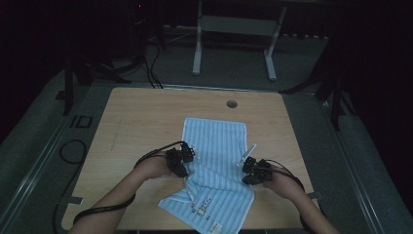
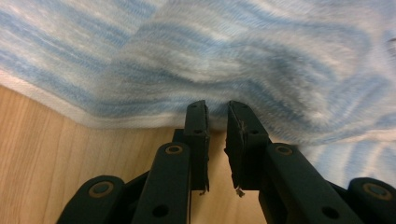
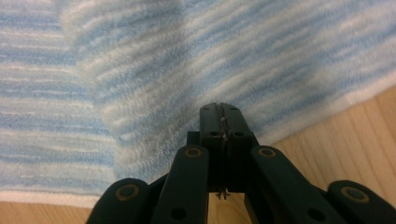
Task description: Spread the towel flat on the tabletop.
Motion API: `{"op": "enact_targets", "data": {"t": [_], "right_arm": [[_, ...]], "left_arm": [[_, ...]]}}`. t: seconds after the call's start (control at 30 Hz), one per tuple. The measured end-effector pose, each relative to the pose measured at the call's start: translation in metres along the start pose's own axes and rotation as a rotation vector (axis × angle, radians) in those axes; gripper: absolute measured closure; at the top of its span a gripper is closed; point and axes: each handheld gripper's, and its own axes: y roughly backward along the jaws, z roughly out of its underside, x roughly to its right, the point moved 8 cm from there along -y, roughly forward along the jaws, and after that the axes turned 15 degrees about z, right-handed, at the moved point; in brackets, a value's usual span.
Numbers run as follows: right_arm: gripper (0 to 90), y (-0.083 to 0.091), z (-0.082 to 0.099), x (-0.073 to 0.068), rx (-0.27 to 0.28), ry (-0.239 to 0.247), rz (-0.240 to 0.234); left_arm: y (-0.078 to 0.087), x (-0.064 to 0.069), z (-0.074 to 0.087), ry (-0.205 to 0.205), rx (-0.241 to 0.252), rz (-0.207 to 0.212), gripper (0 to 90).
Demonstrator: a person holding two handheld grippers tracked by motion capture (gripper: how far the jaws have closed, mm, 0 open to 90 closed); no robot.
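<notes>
A blue and white striped towel (image 1: 214,141) lies on the wooden table (image 1: 141,117), its far half flat and its near half rumpled, with a printed mark toward the near edge. My left gripper (image 1: 189,155) is at the towel's left edge. In the left gripper view the towel (image 2: 233,56) rises in a fold just past that gripper (image 2: 217,109), whose jaws stand a narrow gap apart with no cloth between them. My right gripper (image 1: 247,168) is at the towel's right edge. In the right gripper view it (image 3: 219,107) is shut over the towel (image 3: 187,60), with no cloth showing in its jaws.
A round hole (image 1: 232,104) sits in the table near its far edge. Bare wood lies to the left and right of the towel. Beyond the table stand a grey metal frame (image 1: 234,29) and dark cables (image 1: 151,68) on the floor. A cable (image 1: 73,151) loops left of the table.
</notes>
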Motion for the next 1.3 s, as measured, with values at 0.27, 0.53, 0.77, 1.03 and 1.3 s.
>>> {"op": "enact_targets", "data": {"t": [0.27,0.53,0.77,1.03,1.3], "right_arm": [[88.9,-0.012,-0.012,0.040,-0.050,-0.022,0.048],[89.0,-0.026,-0.034,0.075,-0.083,-0.051,0.050],[88.9,-0.036,-0.053,0.103,-0.141,-0.063,0.074],[88.0,-0.041,-0.059,0.117,-0.154,-0.107,0.058],[85.5,-0.006,-0.048,0.090,-0.087,-0.002,0.057]], "left_arm": [[-0.001,-0.015,-0.013,0.011,0.010,-0.009,78.4],[0.004,-0.040,-0.029,0.051,0.027,-0.040,78.4],[0.013,-0.070,-0.033,0.131,0.031,-0.092,78.3],[0.023,-0.088,-0.030,0.199,0.054,-0.120,78.3],[0.028,-0.012,-0.041,0.000,0.075,-0.045,78.2]]}}
